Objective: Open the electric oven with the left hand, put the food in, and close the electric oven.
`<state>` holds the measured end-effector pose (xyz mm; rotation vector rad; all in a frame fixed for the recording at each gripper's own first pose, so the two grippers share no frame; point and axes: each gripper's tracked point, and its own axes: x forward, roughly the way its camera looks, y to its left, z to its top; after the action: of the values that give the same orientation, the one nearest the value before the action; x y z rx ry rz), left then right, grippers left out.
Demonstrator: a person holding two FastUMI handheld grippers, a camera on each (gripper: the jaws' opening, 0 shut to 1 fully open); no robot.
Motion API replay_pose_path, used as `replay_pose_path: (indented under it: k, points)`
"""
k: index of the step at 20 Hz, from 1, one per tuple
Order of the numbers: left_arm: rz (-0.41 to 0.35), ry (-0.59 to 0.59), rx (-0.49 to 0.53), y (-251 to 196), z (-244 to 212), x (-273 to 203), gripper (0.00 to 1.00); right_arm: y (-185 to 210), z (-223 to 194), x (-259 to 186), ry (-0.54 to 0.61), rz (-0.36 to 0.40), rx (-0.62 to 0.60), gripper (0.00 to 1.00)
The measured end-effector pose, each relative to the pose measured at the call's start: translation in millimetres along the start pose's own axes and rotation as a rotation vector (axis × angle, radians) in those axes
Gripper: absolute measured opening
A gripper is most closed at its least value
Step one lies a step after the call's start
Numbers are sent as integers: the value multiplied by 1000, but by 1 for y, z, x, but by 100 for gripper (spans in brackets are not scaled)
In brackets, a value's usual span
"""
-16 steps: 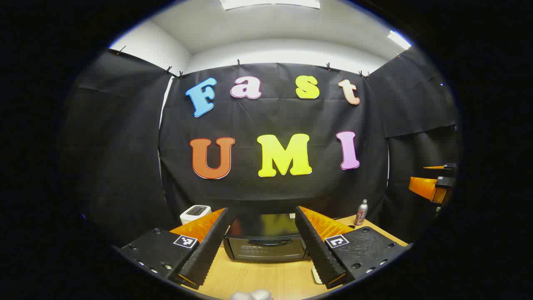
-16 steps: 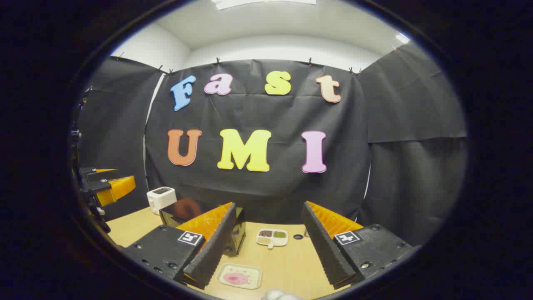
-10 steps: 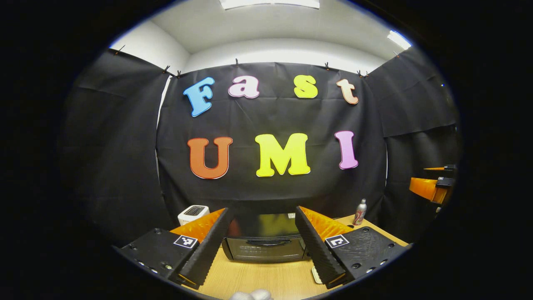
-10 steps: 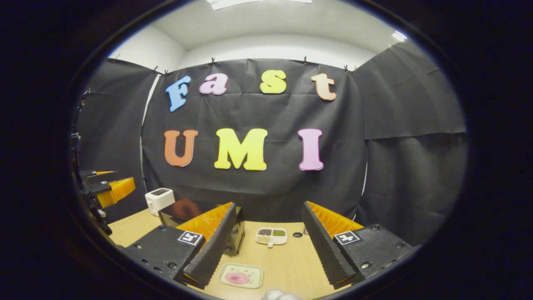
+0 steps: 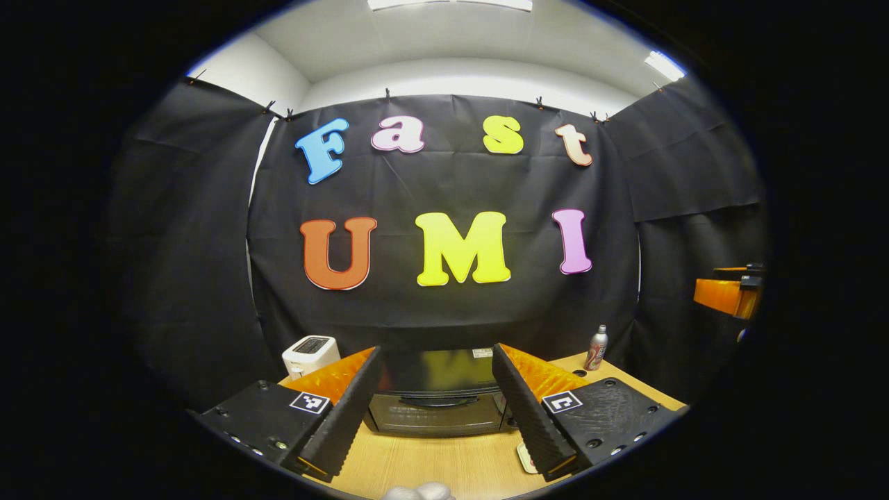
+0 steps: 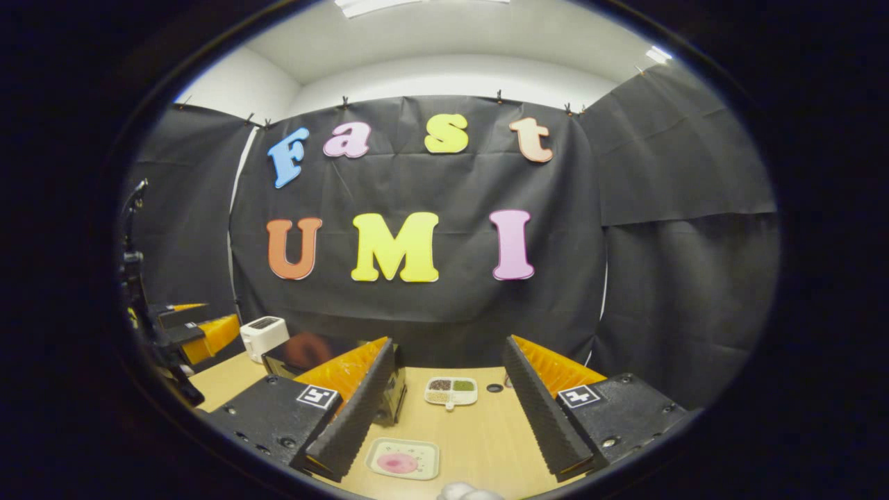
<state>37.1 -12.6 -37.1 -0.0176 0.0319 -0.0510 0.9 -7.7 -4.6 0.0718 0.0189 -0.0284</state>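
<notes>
Facing fingers [image 5: 347, 410]: closed electric oven [image 5: 436, 413], apart.

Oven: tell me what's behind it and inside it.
Behind the oven hangs the black cloth wall; a white toaster stands back to one side. Its door is shut and its glass dark, so the inside can't be seen.

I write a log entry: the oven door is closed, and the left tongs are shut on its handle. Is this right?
Not quite. The oven door is closed, but the left tongs are open and hold nothing, short of its handle, as the left gripper view shows.
</notes>
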Motion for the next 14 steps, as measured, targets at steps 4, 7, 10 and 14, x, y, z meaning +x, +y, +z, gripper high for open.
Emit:
replay_pose_path:
  k: [4, 7, 10, 14]
  points:
    - [0, 49, -3, 0, -31, 36, 95, -6, 7, 5, 2, -10, -3, 97]
    - [-5, 81, 17, -2, -59, 70, 95, -13, 11, 6, 1, -29, -25, 96]
    - [-7, 144, 15, -4, -98, 104, 95, -20, 9, 5, 17, -53, -41, 97]
    - [1, 235, 5, -2, -143, 130, 96, -32, 6, 2, 41, -93, -58, 100]
